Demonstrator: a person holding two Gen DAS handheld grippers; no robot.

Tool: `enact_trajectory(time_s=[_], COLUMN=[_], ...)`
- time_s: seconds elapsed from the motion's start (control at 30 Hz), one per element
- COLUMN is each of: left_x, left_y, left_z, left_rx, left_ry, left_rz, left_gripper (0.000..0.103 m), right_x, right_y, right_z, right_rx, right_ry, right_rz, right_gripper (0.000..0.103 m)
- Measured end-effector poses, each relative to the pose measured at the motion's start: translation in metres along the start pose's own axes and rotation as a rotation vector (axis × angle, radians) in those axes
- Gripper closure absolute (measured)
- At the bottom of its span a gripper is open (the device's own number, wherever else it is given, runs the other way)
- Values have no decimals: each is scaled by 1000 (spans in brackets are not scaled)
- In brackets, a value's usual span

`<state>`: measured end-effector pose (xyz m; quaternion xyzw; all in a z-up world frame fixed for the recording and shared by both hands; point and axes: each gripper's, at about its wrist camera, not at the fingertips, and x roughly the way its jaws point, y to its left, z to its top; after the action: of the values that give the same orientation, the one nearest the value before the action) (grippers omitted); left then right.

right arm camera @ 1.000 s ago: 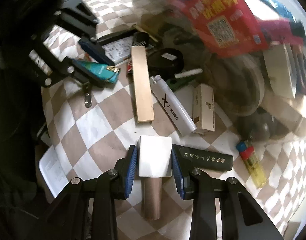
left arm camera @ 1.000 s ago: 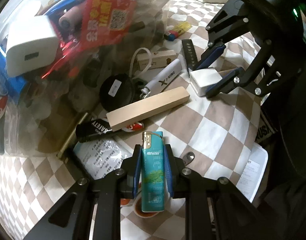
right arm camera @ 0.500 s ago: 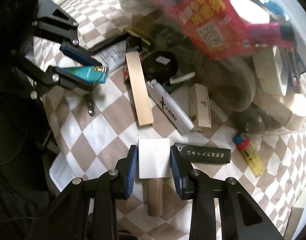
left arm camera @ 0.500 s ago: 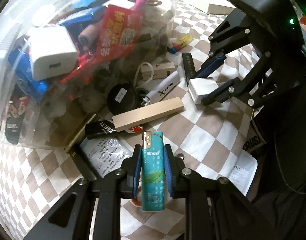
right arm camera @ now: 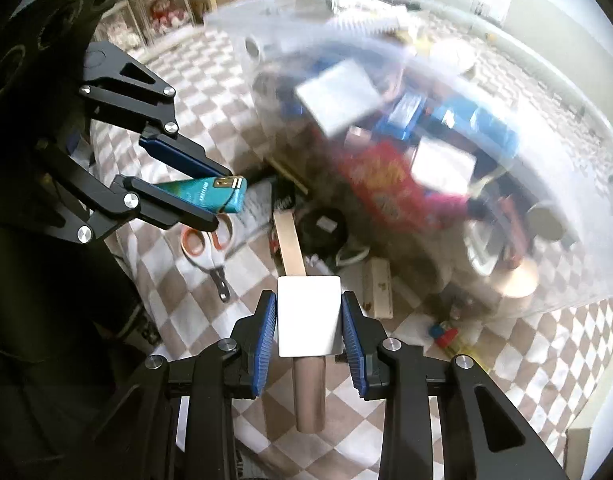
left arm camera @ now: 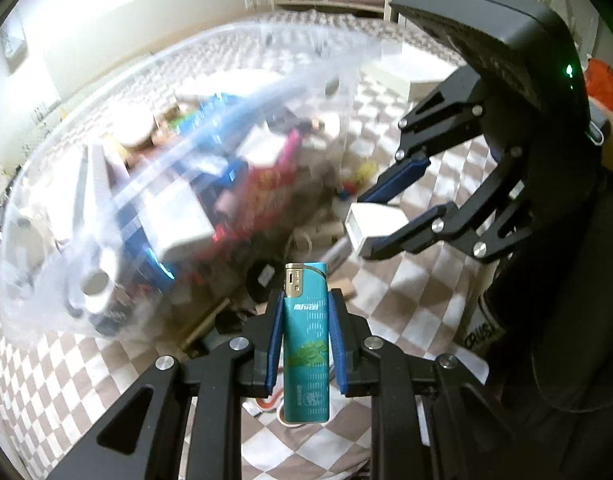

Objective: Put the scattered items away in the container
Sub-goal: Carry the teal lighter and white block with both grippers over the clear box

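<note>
My left gripper [left arm camera: 304,308] is shut on a teal lighter [left arm camera: 306,344], held upright above the checkered cloth; it also shows in the right wrist view [right arm camera: 204,196]. My right gripper [right arm camera: 309,312] is shut on a white block with a brown handle [right arm camera: 309,320], also seen in the left wrist view [left arm camera: 372,226]. The clear plastic container [left arm camera: 106,168] holding several items lies ahead, blurred, a little below both grippers; it also fills the right wrist view [right arm camera: 486,120].
On the cloth by the container lie a wooden strip [right arm camera: 290,244], orange-handled scissors [right arm camera: 208,248], a black round tin [right arm camera: 324,224], a small beige box [right arm camera: 378,284] and a yellow and red lighter [right arm camera: 446,334]. A white box [left arm camera: 410,76] lies further back.
Both grippers have risen with their items. The container now sits lower in both views and its open top shows. The scissors have come into sight under the left gripper.
</note>
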<state>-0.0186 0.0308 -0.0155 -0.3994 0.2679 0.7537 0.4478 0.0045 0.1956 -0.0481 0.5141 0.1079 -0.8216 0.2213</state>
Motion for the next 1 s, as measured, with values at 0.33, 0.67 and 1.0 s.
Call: enact_trajectory(time_s=[0.33,0.67,1.0], left_x=[-24,-42,-77], left_y=[1,0,15], left_z=[25,50,71], left_rx=[3,-4,-53], left_ry=[-94,-180,-323], left_rz=[19,54,105], left_gripper=[82,81,82], right_x=[-70,-63,-100], right_y=[10,17,5], right_z=[15,42,50], right_rx=[12,31,82], right_ry=[-138,-255,-398], right_rz=[-9,-35,-94], right_gripper=[70,70,70])
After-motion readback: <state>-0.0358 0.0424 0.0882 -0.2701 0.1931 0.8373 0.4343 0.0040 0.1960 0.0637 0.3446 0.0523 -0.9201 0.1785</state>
